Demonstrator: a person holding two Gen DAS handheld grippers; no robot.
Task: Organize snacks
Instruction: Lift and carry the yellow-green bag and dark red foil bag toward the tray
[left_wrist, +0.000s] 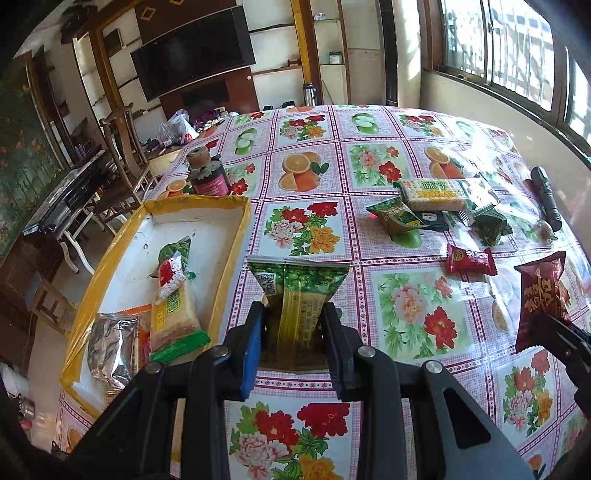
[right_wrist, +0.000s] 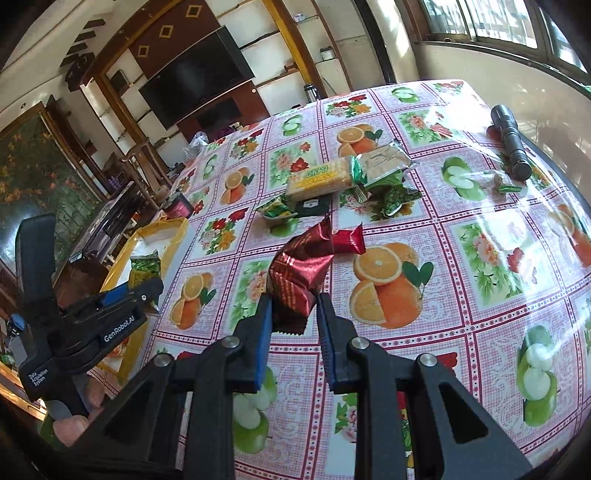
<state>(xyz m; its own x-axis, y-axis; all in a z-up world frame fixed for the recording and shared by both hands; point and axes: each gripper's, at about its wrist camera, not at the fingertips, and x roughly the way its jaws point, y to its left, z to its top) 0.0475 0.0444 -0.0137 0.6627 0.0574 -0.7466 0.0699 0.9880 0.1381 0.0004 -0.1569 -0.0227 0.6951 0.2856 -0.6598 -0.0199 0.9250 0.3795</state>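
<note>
Nearest the left wrist lens, the left tool (left_wrist: 293, 314) pinches a green-and-yellow snack packet (left_wrist: 295, 295) by its lower end, so the packet stands up between the pads with its crimped top fanned out. It hangs over the counter (left_wrist: 406, 147) just beside the right wall of the yellow-rimmed box (left_wrist: 236, 236), which sits at the counter's left edge; I judge it is held this way to be carried over the rim and dropped in. Inside the box already lie a cracker pack with a green end (left_wrist: 173, 321), a small red-and-white packet (left_wrist: 170, 273) on top of it, and a silver foil pouch (left_wrist: 110, 347) at the near corner, so sorting looks partly done.

Further right, the right tool (right_wrist: 293, 314) is closed on a dark red snack bag (right_wrist: 299, 273), gripping its crimped bottom edge and lifting it clear of the cloth. Beyond it, mid-counter, wait a small red candy packet (left_wrist: 471, 260), a cracker pack (left_wrist: 432, 194) and several green packets (left_wrist: 399, 218). A black flashlight (left_wrist: 546, 195) lies near the right edge.
</note>
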